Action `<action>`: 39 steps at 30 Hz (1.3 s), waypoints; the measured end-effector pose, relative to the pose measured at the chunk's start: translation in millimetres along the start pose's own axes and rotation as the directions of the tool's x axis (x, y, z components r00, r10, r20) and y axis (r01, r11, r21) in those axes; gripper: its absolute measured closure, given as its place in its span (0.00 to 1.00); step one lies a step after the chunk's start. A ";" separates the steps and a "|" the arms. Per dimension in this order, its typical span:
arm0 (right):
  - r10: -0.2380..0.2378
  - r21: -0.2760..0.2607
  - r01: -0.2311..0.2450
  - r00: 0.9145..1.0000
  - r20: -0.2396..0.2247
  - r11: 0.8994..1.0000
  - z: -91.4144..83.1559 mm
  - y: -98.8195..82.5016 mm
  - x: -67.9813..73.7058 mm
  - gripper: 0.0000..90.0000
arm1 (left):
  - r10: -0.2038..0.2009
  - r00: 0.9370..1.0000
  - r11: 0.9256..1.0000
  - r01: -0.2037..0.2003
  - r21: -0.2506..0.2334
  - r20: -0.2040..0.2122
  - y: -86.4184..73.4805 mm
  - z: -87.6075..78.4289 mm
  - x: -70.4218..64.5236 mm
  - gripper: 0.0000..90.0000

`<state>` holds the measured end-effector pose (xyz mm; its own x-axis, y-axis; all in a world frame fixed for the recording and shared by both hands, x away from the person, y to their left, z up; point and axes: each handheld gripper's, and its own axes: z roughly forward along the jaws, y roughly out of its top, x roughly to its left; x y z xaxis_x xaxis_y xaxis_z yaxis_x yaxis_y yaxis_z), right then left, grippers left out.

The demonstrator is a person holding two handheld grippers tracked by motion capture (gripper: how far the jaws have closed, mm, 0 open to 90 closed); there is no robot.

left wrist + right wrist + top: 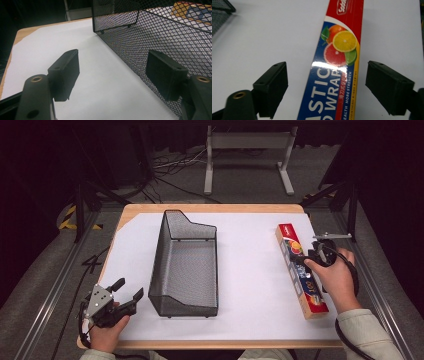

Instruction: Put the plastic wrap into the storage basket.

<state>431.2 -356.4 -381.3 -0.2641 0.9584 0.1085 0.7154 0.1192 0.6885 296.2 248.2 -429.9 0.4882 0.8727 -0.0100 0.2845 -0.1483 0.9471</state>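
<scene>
A long red and blue plastic wrap box (288, 240) with citrus fruit printed on it lies lengthwise on the right side of the white sheet. My right gripper (306, 261) hovers over its middle. In the right gripper view the box (337, 50) runs between the two black jaws of that gripper (327, 67), which stand wide on either side with white gaps showing, so it is open. My left gripper (129, 289) rests at the near left corner, open and with nothing in it. Its jaws (113, 60) point along the side wall of the mesh basket (162, 32).
A black wire mesh basket (159, 265) stands in the middle of the table, with nothing inside it. White paper (250, 285) covers the wooden tabletop. Beyond the far edge are a metal stand (247, 142) and cables on the floor.
</scene>
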 end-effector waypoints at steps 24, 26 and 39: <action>0.025 0.326 -0.039 0.999 0.045 0.945 33.3 -10.0 3.0 0.26 | 0.004 1.000 1.000 -0.004 -0.001 0.003 -0.2 0.4 -0.1 0.32; 0.027 0.330 -0.051 0.997 0.077 0.943 31.8 -8.4 5.4 0.35 | 0.006 1.000 1.000 -0.006 0.001 0.004 -0.4 0.7 -0.1 0.32; 0.051 0.297 -0.082 0.993 0.110 0.951 18.6 -5.4 16.1 0.44 | 0.007 1.000 1.000 -0.007 0.000 0.002 -0.2 1.0 -0.3 0.32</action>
<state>435.1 -336.8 -396.6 -0.1546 0.9859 0.0636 0.8942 0.1123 0.4333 296.8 247.6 -430.4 0.4915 0.8708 -0.0044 0.2813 -0.1540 0.9472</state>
